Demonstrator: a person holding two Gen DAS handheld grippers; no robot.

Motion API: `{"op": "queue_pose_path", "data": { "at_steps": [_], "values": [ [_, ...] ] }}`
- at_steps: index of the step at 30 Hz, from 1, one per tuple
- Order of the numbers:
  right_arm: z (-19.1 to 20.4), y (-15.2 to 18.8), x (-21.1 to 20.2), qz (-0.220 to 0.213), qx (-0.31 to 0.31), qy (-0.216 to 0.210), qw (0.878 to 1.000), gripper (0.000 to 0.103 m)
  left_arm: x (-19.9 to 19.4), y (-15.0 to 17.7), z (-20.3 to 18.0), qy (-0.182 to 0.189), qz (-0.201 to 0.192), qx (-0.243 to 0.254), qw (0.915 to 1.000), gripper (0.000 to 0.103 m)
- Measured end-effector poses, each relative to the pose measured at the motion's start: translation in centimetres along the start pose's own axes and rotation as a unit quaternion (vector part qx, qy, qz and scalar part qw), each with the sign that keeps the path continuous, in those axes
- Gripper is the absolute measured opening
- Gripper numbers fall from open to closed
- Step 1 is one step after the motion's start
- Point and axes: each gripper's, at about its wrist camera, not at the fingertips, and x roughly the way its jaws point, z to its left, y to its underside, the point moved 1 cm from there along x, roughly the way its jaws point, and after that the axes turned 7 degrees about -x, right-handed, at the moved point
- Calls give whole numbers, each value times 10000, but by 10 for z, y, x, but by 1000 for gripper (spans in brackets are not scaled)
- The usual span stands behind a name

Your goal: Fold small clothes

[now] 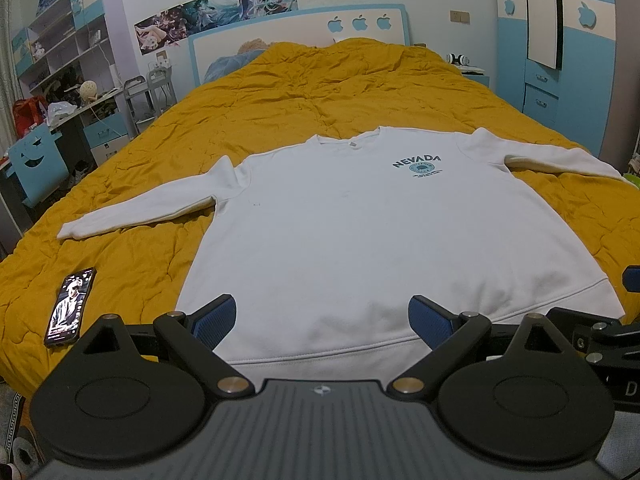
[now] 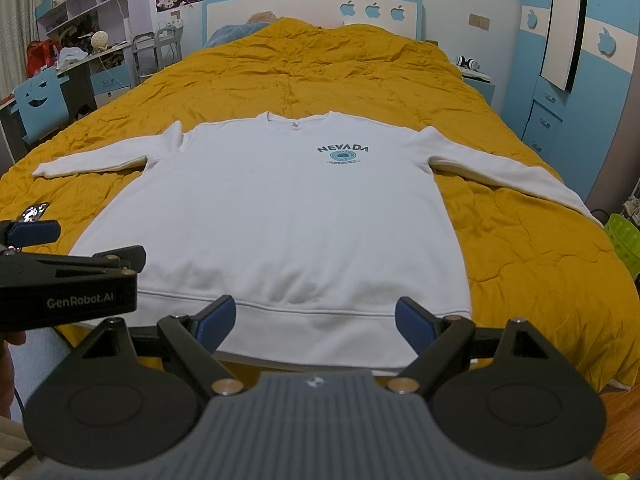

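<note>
A white long-sleeved sweatshirt with a "NEVADA" print lies flat, front up, on the yellow bed cover, sleeves spread out to both sides. It also shows in the right wrist view. My left gripper is open and empty, just above the sweatshirt's hem near the bed's front edge. My right gripper is open and empty, also over the hem, to the right of the left one. The left gripper's body shows at the left in the right wrist view.
A phone with a lit screen lies on the yellow cover left of the sweatshirt. A desk and shelves stand left of the bed, a blue wardrobe right. A green basket sits at the right.
</note>
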Motion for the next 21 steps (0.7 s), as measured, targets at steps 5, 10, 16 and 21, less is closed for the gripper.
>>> {"op": "queue_pose_path", "data": {
  "at_steps": [5, 10, 16, 21],
  "values": [
    [4, -2, 0, 5, -6, -4, 10000, 83, 0, 0, 0, 1, 0, 3, 10000, 103],
    [6, -1, 3, 7, -11, -1, 10000, 83, 0, 0, 0, -1, 5, 1, 10000, 103],
    [4, 0, 4, 15, -13, -4, 10000, 83, 0, 2, 2, -5, 5, -9, 10000, 103],
    [5, 0, 5, 21, -12, -4, 10000, 83, 0, 2, 2, -6, 9, -8, 10000, 103]
  ]
}}
